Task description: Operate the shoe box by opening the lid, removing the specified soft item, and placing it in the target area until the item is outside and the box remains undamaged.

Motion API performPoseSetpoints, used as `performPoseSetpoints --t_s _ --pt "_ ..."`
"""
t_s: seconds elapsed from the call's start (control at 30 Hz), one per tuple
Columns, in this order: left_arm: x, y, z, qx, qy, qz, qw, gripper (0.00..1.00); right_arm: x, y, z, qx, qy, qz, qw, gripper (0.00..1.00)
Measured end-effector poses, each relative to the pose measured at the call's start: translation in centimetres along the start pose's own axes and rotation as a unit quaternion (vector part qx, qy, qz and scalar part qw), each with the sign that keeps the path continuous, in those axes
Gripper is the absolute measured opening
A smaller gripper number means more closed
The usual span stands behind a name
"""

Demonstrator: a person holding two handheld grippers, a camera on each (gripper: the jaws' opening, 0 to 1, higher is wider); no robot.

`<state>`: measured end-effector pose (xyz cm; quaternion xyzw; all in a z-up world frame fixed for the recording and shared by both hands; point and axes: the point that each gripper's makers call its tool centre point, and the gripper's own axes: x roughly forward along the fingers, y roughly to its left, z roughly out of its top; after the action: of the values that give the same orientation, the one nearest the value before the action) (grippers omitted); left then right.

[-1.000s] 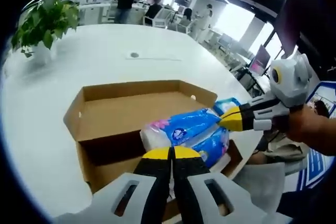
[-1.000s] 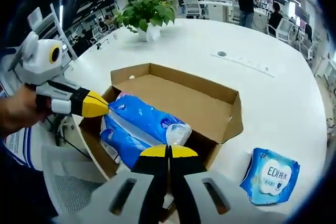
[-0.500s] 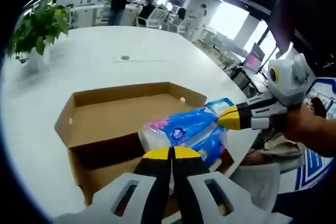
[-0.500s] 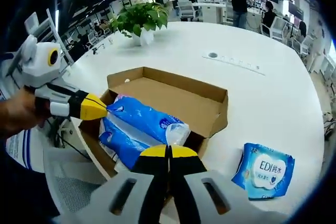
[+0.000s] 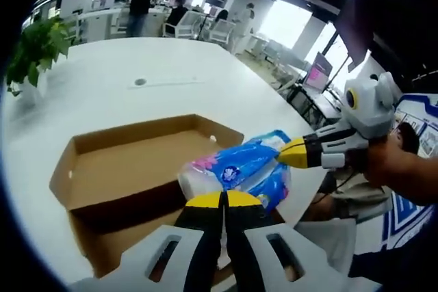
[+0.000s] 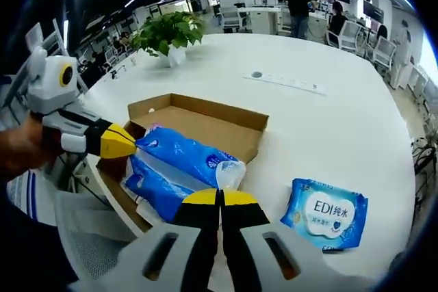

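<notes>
Both grippers [image 5: 222,200] [image 6: 220,196] clenched on tissue pack [image 5: 246,169] | pack now higher above shoe box [image 5: 130,169] | nearly out

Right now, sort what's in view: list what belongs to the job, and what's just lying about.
Job:
- box, lid open
- blue pack, gripped at both ends over the box
- left gripper, shut on the pack
- right gripper, shut on the pack

Lying about:
- wipes pack, on the table beside the box
- potted plant, at the far edge
</notes>
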<state>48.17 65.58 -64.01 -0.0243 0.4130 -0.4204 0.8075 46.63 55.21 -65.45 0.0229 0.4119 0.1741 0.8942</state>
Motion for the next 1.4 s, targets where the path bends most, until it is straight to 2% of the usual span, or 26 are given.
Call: performPoseSetpoints --t_s 0.3,1.0,1.4 --pt "1.9 -2.0 0.7 0.012 0.008 -0.015 0.9998 0.00 -1.3 -2.4 -0.7 0.015 -0.005 -0.015 0.9998 0.00" --pt "7.6 -8.4 2.4 0.042 0.028 -0.057 0.9971 0.00 -5.2 -10.0 -2.9 0.048 -0.011 -0.054 0.9973 0.00" --pt "10.9 -12.6 1.8 0.052 0.045 -0.080 0.9944 0.00 -7.3 -14.1 -5.3 0.070 -0.011 -0.073 0.9948 0.00"
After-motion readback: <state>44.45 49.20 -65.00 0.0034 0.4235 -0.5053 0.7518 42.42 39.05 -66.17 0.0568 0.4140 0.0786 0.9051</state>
